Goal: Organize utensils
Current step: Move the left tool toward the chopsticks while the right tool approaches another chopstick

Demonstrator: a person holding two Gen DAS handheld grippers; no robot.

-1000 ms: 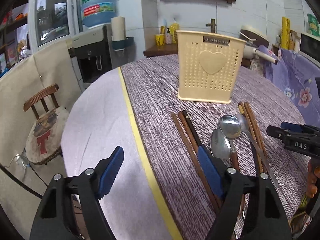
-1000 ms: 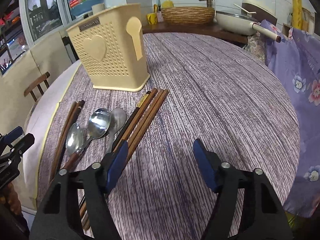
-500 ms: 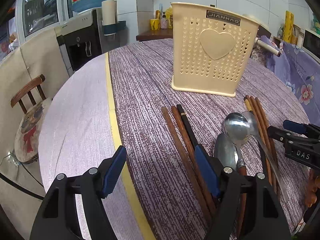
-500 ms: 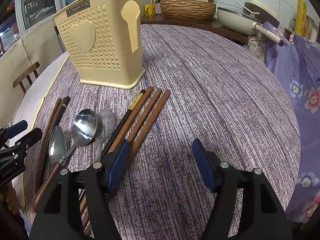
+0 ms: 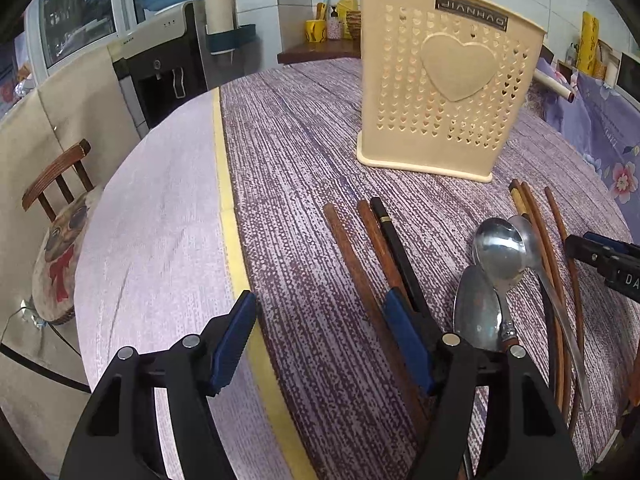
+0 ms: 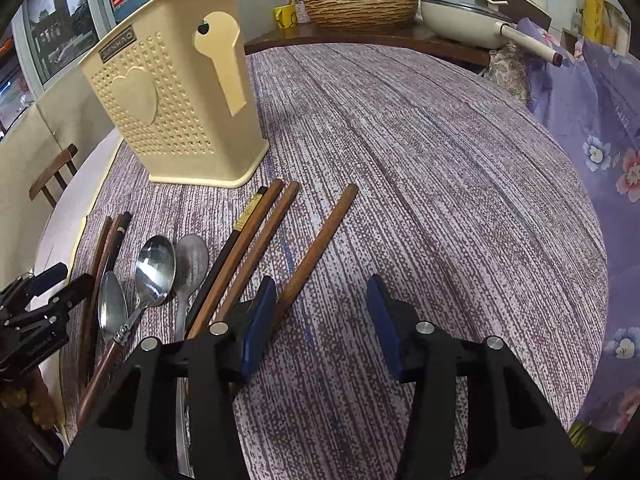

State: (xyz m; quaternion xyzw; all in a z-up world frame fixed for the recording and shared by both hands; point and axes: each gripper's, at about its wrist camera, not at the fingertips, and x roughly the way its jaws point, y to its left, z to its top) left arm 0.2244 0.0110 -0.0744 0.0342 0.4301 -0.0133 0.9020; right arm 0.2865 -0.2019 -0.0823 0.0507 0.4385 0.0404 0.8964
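The left gripper (image 5: 320,338) is held low at the near edge of its own view, its two black fingers spread wide apart and pointing away, with the blue pads (image 5: 234,338) facing inward and nothing between them. The right gripper (image 6: 322,326) sits in the same attitude, low and level, its jaws parted with a clear gap between the blue pads (image 6: 258,322) and nothing gripped. Each shows at the side of the other's view: the left gripper at the near left edge, the right gripper at the right edge, both black-bodied with blue tips.
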